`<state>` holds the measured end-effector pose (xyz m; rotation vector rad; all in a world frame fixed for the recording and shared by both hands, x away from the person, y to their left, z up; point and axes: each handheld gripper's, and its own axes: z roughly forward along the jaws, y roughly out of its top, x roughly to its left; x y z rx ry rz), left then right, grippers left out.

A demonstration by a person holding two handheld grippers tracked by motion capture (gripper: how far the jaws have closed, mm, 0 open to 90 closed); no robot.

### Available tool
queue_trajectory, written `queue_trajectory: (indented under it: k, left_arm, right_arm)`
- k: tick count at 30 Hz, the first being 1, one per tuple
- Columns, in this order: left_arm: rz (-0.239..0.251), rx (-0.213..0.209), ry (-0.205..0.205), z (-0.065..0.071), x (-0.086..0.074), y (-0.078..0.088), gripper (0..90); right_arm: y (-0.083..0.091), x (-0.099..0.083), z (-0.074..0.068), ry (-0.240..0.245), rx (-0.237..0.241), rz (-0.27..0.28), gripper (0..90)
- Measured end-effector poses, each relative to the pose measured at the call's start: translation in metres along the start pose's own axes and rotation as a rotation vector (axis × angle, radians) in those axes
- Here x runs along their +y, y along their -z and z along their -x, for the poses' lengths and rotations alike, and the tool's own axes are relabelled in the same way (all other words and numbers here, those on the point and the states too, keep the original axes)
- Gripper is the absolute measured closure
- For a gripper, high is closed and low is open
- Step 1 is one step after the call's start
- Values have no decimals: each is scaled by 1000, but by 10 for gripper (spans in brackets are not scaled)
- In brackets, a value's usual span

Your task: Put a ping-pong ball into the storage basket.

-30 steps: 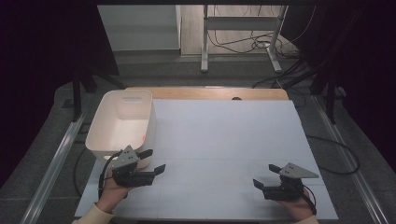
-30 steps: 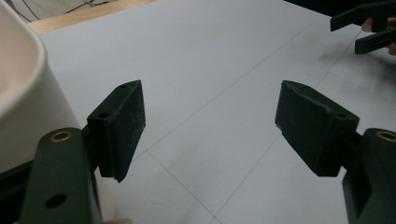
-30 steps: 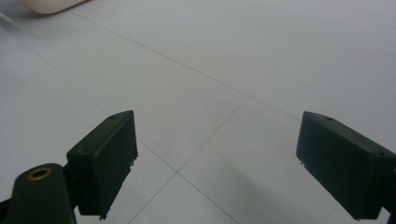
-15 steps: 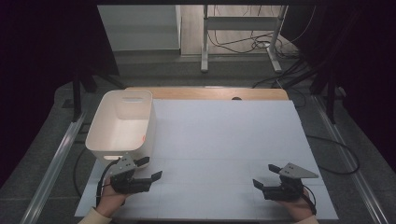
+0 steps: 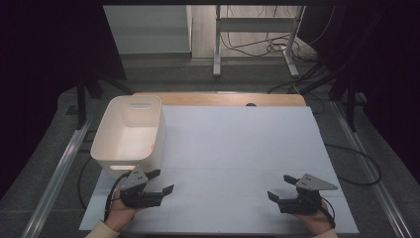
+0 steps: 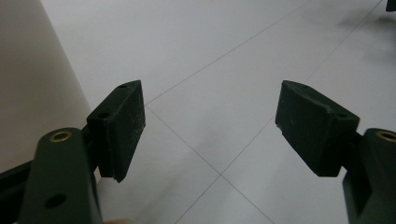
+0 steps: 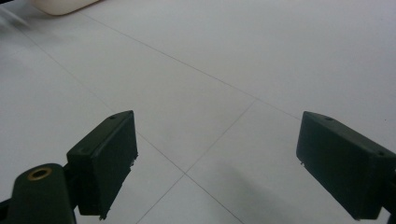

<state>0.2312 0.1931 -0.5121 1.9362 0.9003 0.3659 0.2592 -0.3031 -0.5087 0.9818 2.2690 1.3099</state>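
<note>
Fingers (image 6: 122, 128) of the left gripper (image 5: 159, 182) stood apart, empty, just beside the white bin (image 5: 130, 134) at the tabletop's (image 5: 237, 148) near-left. Right gripper (image 5: 281, 191) fingers (image 7: 105, 161) also stood apart, empty, low over the near-right tabletop, pointing toward the left gripper.

1. Bin (image 5: 130, 134) stands on the table (image 5: 237, 144), at its left edge, toward the far side.
2. Left gripper (image 5: 161, 182) sits just before the bin's near wall, close to the near edge.
3. Right gripper (image 5: 280, 187) sits at near right, well apart from the left gripper.
</note>
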Motion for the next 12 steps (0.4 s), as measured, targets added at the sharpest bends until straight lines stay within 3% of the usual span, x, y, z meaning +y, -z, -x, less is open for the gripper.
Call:
queue_trajectory:
  k: [12]
  left_arm:
    - [2, -7, 4, 0, 1, -2, 247]
  right_arm:
    - [0, -1, 0, -1, 5, -4, 129]
